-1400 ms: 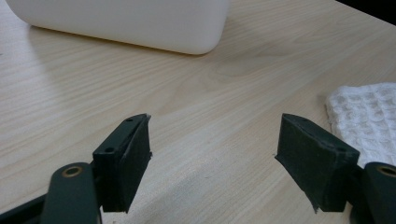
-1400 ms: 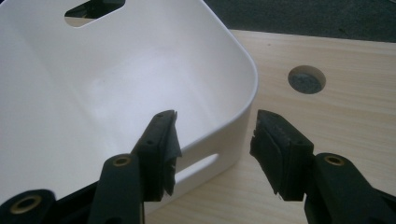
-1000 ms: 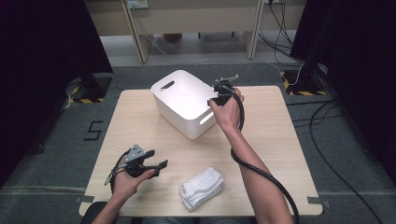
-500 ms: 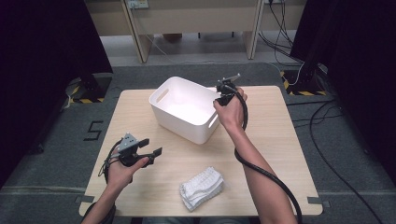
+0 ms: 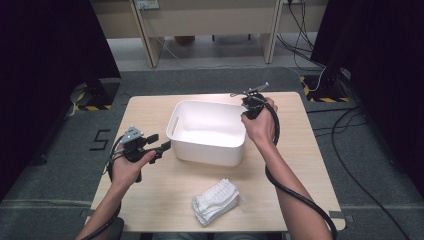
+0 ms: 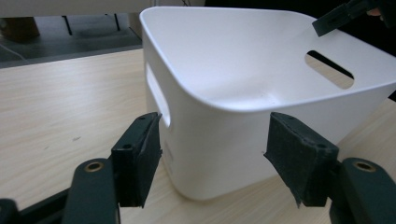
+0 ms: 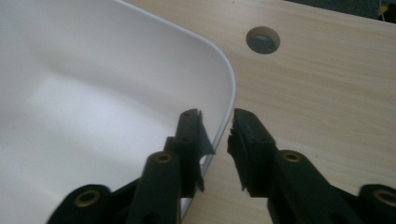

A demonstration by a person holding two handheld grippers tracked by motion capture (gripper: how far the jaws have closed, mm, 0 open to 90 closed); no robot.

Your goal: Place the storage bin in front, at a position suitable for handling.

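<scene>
**One white bin, two hand-held grippers closing in on it**

The white bin sits mid-bench, empty inside. The right hand-held gripper straddles its far rim, one jaw inside the wall and one outside; its jaws have just been opening a little, and I can't tell whether the pads press the rim. The left hand-held gripper hovers at the near corner, jaws apart and just been closing, with nothing between them yet. A pull on so thin a rim with a loose bite could let the bin slip or tip. I count one bin, one folded white cloth near the front edge, two grippers.
</scene>
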